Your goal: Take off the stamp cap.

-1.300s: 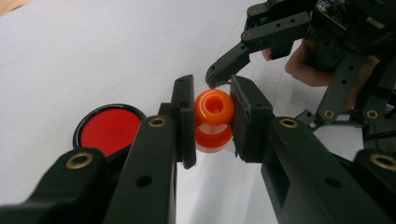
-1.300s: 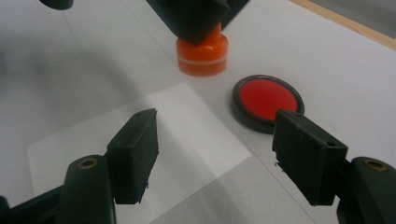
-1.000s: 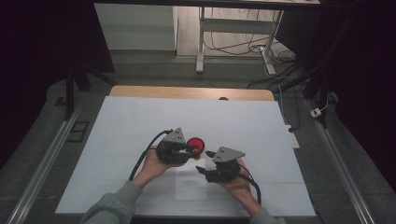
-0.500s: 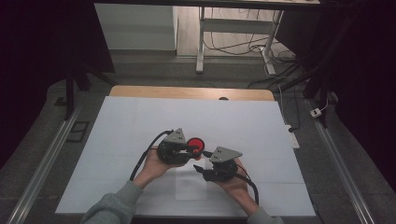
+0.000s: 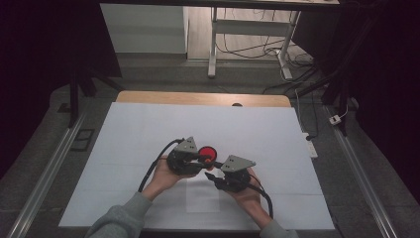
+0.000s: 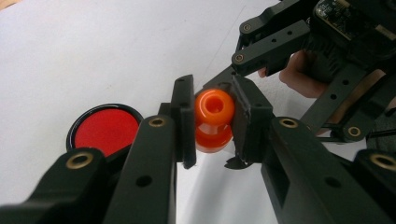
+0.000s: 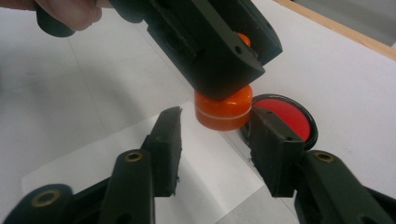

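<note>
Orange piece (image 7: pixel 223 111) top behind left hand-held gripper (image 7: pixel 210 56)

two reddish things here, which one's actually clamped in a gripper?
The orange bottle: the left gripper is shut on it, lifted off the table. The flat red disc lies on the white sheet, untouched. The right gripper has been closing around the bottle's base.

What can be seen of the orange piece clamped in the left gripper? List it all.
The orange piece looks like glossy plastic: a rounded upper part with a hole in its end, a narrower waist, and a wider cylindrical base ringed by a pale line. The left gripper is shut on its upper part, holding it above the white table sheet, beside a red disc with a black rim. The right gripper has been closing around the base, pads not yet pressing it.
</note>
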